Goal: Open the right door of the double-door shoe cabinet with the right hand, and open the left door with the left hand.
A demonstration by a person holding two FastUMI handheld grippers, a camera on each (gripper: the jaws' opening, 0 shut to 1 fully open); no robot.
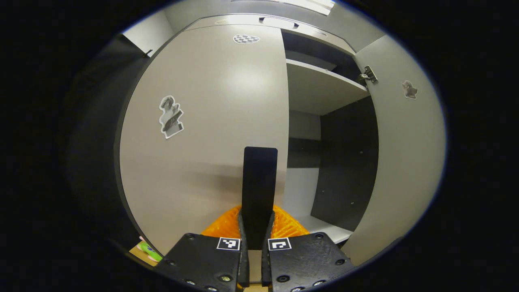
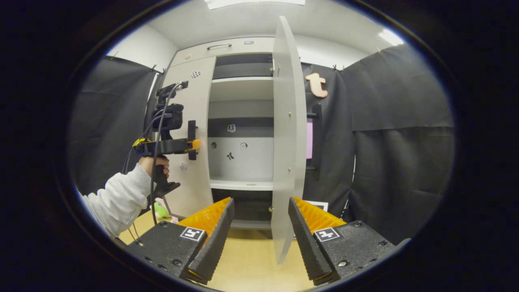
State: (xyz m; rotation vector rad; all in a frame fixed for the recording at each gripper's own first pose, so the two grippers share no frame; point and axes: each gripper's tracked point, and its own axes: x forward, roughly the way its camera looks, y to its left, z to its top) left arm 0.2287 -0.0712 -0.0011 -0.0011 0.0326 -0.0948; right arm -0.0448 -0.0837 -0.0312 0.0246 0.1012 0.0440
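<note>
Left gripper [image 1: 254, 227] clamped on unlettered handle [image 1: 259, 190]

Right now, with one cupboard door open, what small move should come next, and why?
Probably a gentle pull outward with the left gripper: its fingers look shut on the dark handle of the closed left door, while the right door already stands open.

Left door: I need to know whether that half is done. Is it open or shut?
Shut. The left door lies flat against the cabinet front, while the right door stands swung out, baring the shelves.
</note>
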